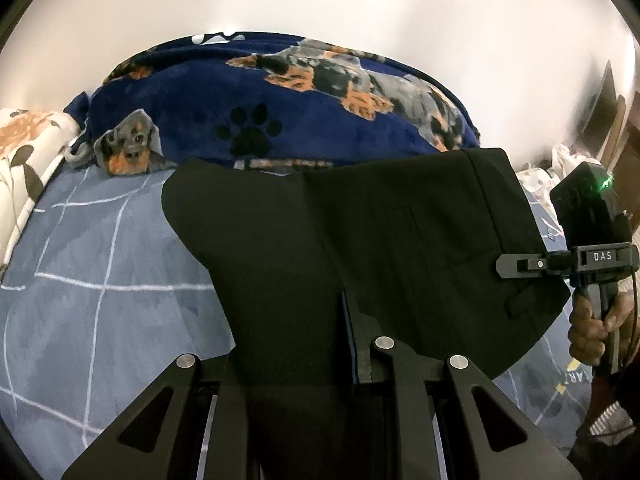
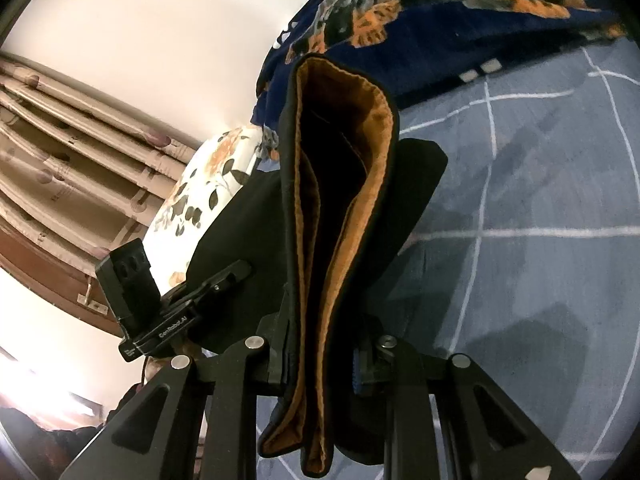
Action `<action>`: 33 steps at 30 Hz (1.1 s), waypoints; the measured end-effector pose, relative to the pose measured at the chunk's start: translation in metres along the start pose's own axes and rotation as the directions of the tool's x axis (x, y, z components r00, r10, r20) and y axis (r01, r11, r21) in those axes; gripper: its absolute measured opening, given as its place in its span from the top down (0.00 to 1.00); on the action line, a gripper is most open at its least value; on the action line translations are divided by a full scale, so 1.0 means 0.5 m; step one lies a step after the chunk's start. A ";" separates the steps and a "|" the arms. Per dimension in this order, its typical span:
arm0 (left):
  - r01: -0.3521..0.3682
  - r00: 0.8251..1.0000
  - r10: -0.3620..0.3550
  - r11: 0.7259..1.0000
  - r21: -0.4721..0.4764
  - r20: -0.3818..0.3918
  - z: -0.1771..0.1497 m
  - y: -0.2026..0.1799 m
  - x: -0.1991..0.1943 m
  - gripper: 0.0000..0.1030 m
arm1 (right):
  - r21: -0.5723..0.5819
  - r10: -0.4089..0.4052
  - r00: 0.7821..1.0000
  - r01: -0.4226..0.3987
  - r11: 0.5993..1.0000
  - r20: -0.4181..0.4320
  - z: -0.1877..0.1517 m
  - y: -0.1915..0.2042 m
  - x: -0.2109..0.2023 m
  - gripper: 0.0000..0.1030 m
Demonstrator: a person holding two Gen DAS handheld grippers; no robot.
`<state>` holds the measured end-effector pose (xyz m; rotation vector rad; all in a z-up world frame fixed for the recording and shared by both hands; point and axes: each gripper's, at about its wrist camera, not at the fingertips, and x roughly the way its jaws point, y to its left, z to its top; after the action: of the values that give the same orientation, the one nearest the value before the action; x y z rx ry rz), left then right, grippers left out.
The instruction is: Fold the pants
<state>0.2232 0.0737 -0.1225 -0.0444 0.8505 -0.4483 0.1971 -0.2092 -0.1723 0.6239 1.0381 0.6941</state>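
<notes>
Blue bedsheet (image 1: 100,260): one black pants (image 1: 360,240), gripped by two grippers' fingers (image 1: 362,344).

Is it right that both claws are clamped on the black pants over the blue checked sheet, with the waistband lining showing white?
Not quite: the lining is tan-orange, as the right wrist view shows. Both the left claw and right claw do clamp the black pants over the blue checked sheet.

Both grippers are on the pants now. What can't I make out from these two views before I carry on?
- Left gripper pads: left wrist view, the black pants drape over them.
- Pant legs: both views, cut off by the lower edge.
- Right gripper pads: right wrist view, hidden by the tan-lined waistband.
- Bed sheet beneath: covered by fabric.
</notes>
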 end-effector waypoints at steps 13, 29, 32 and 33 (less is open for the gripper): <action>-0.017 1.000 0.018 0.999 -0.035 0.022 0.064 0.057 0.055 0.82 | -0.012 -0.002 1.000 0.002 1.000 0.028 0.073 -0.013 0.038 0.80; -0.019 1.000 0.019 0.997 -0.072 0.005 0.061 0.113 0.110 0.81 | 0.015 -0.041 0.999 0.041 0.999 0.031 0.105 -0.052 0.073 0.80; -0.018 1.000 0.018 0.997 -0.070 0.006 0.053 0.118 0.114 0.80 | 0.020 -0.054 0.998 0.053 0.998 0.032 0.105 -0.056 0.080 0.80; -0.019 1.000 0.019 0.997 -0.072 0.005 0.050 0.121 0.116 0.79 | 0.020 -0.063 0.997 0.063 0.998 0.032 0.104 -0.059 0.082 0.80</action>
<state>0.2967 0.1019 -0.1606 -0.1037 0.8611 -0.3993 0.2649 -0.2034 -0.1969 0.6150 1.0306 0.6174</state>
